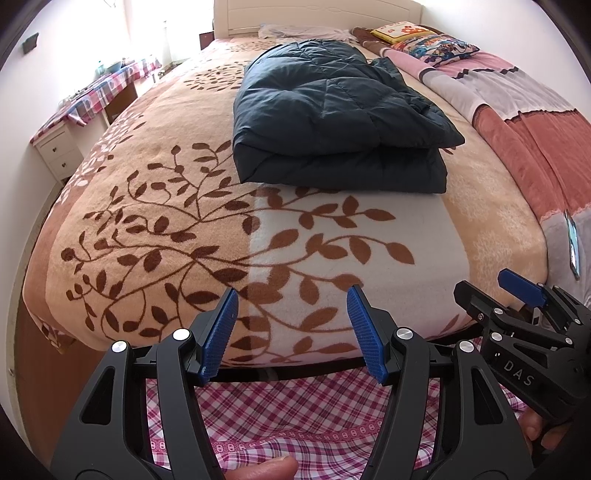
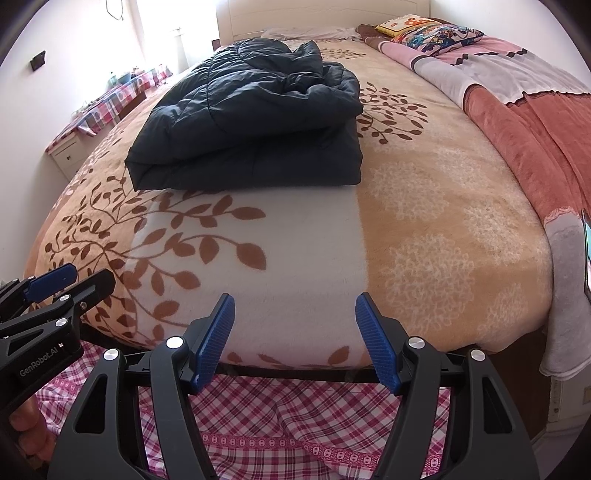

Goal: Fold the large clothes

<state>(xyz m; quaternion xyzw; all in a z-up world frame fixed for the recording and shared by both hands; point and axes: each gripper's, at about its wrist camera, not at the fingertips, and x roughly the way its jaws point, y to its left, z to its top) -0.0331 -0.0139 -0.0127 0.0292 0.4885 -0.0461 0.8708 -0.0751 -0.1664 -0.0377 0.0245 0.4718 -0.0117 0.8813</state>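
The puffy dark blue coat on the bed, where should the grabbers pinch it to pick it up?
Probably the thick folded edge nearest the foot of the bed, coming in low from the front. The puffy dark blue quilted coat lies folded in stacked layers, so one near corner for each of the left gripper and right gripper, both open, should keep them together.

Bed (image 1: pixel 480 206) with tan leaf-print blanket (image 1: pixel 155 221). Pink quilt (image 1: pixel 535 122) along one side, cartoon pillow (image 1: pixel 436 44) near white headboard (image 1: pixel 314 14). White nightstand (image 1: pixel 59 151) beside bed, checked cloth (image 1: pixel 103 88) over adjoining surface. Pink plaid fabric (image 1: pixel 295 413) below bed edge.
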